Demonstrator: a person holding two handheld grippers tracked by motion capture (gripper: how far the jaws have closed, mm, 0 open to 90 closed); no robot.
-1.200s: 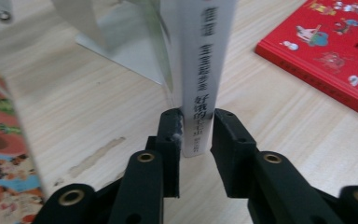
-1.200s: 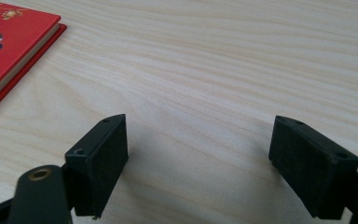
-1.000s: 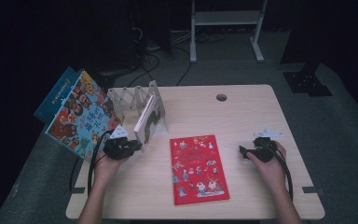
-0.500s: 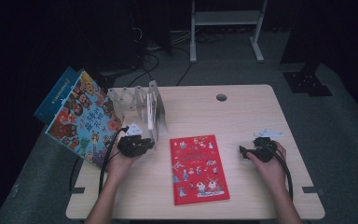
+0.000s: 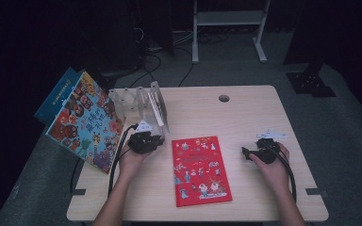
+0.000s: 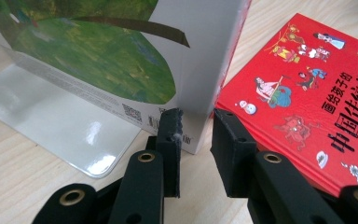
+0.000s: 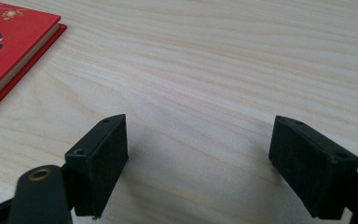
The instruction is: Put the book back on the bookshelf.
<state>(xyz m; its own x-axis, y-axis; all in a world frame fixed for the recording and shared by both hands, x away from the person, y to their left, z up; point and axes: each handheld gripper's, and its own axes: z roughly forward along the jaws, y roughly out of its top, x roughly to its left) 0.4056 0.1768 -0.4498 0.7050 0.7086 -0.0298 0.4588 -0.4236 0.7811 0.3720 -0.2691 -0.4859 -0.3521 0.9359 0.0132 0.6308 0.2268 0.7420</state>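
Note:
A thin picture book (image 5: pixel 158 106) (image 6: pixel 121 60) stands in a clear rack (image 5: pixel 127 100) (image 6: pixel 60 121) at the table's back left. My left gripper (image 5: pixel 158 140) (image 6: pixel 196 133) is at the book's lower front corner, one jaw against each side of it. Its jaws have just eased open a little with the corner still between them. A red book (image 5: pixel 200 169) (image 6: pixel 303 84) (image 7: pixel 9 51) lies flat mid-table, just right of that gripper. My right gripper (image 5: pixel 244 152) (image 7: pixel 198 154) rests to the right of the red book, open over bare wood with nothing between its jaws.
A large colourful book (image 5: pixel 85 120) leans off the table's left edge, with a blue one (image 5: pixel 59 94) behind it. A cable hole (image 5: pixel 224 98) sits at the table's back. A white stand (image 5: pixel 226 28) and cables are on the floor beyond.
My left gripper has moved right along the rack's front, toward the red book. The standing book now looks more edge-on. The right hand has not moved.

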